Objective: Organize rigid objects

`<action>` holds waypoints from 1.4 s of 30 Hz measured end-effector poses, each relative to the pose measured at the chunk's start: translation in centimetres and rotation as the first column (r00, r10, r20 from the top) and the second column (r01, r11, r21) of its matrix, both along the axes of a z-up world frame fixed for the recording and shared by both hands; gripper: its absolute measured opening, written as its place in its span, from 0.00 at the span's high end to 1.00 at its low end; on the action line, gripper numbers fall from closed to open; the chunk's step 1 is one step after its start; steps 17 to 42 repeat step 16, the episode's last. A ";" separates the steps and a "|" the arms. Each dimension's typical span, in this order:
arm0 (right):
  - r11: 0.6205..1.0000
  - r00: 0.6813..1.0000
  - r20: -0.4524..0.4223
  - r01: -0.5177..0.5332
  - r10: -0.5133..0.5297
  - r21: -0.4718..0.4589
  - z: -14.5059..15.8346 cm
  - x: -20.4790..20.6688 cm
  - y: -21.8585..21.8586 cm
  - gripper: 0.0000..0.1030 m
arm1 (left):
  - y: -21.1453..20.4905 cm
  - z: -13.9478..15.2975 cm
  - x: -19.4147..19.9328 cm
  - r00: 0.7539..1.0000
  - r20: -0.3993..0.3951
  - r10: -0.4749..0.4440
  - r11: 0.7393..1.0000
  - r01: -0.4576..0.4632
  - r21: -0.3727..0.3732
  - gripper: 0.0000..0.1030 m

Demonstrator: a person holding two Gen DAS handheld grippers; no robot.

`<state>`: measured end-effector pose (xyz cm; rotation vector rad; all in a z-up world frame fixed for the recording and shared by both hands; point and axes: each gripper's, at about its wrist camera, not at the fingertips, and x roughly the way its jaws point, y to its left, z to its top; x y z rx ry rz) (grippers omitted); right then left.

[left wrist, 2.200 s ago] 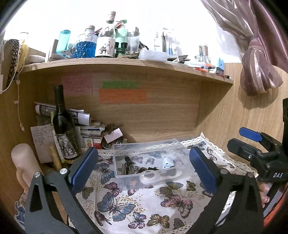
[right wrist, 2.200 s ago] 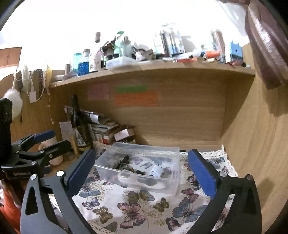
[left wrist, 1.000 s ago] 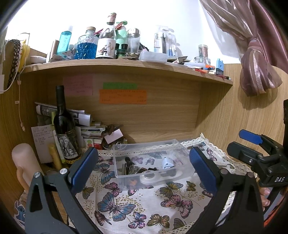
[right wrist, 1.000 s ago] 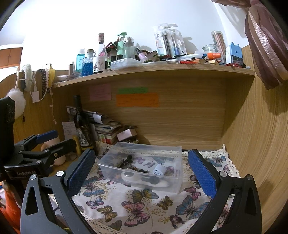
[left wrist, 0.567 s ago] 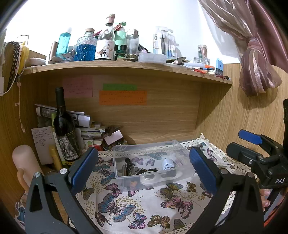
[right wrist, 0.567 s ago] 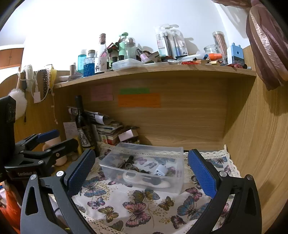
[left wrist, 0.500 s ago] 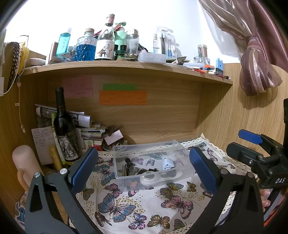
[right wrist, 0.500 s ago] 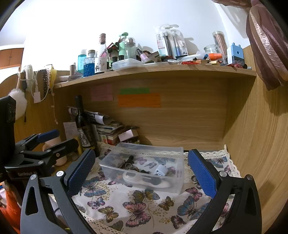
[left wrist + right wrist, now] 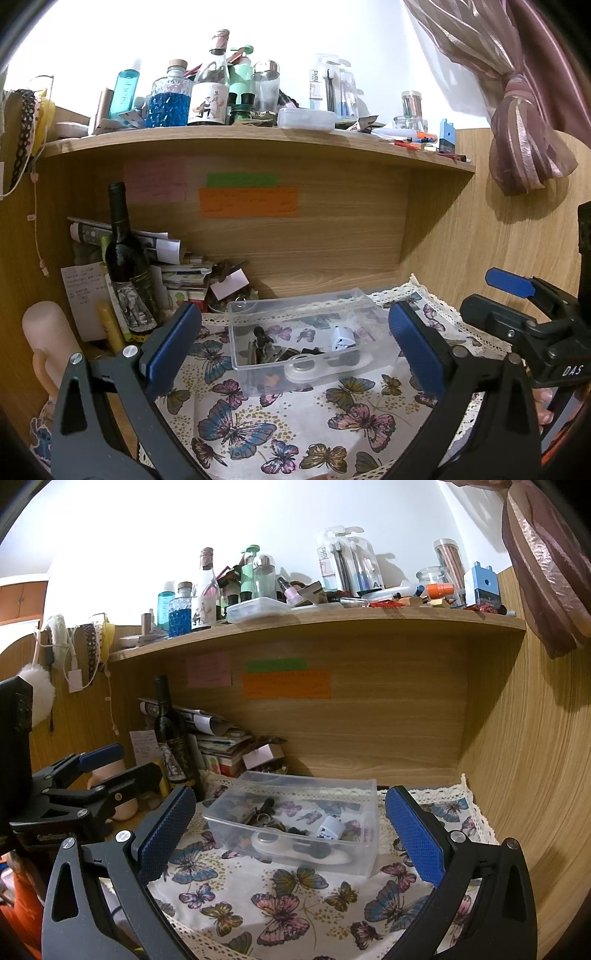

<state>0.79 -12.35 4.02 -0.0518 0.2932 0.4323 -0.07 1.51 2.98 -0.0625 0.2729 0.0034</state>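
1. Hovering side by side over butterfly cloth (image 9: 258,432): left gripper (image 9: 291,343) and right gripper (image 9: 288,823), both aimed into wooden alcove.
2. Left jaws spread wide, nothing between blue pads (image 9: 173,343); same for right, pads (image 9: 413,838) apart and empty.
3. Sitting on cloth ahead of both: clear bin (image 9: 306,332), open-topped, framed between each pair of fingers, touched by neither.
4. Lying inside bin: dark keys or clips (image 9: 262,347), white cube (image 9: 341,338), flat white oval piece (image 9: 306,369); finer detail unclear through plastic.
5. Standing left of bin, near alcove's side wall: wine bottle (image 9: 127,266), upright, before stacked papers (image 9: 173,266).
6. Stuck on back panel: pink, green, orange notes (image 9: 247,201).
7. Crowded above: shelf (image 9: 258,138) with bottles and jars.
8. Hanging at right: knotted curtain (image 9: 524,140).
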 end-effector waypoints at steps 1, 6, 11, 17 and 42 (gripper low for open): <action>1.000 1.000 -0.001 -0.001 0.001 0.001 0.0 0.0 0.0 0.00 | -0.1 0.0 0.0 1.000 0.000 0.000 1.000 0.000 -0.002 0.00; 1.000 1.000 -0.004 0.001 -0.001 0.002 -0.1 0.1 -0.1 0.00 | 0.0 0.0 0.1 1.000 -0.003 -0.004 1.000 0.004 -0.003 0.00; 1.000 1.000 -0.015 0.007 -0.006 0.008 -0.3 0.4 -0.1 0.00 | -0.1 0.0 -0.1 1.000 0.002 -0.010 1.000 0.010 0.001 0.00; 1.000 1.000 -0.026 0.007 -0.007 0.010 -0.5 0.7 -0.1 0.00 | -0.2 -0.1 0.0 1.000 0.005 -0.020 1.000 0.020 -0.001 0.00; 1.000 1.000 -0.026 0.007 -0.007 0.010 -0.5 0.7 -0.1 0.00 | -0.2 -0.1 0.0 1.000 0.005 -0.020 1.000 0.020 -0.001 0.00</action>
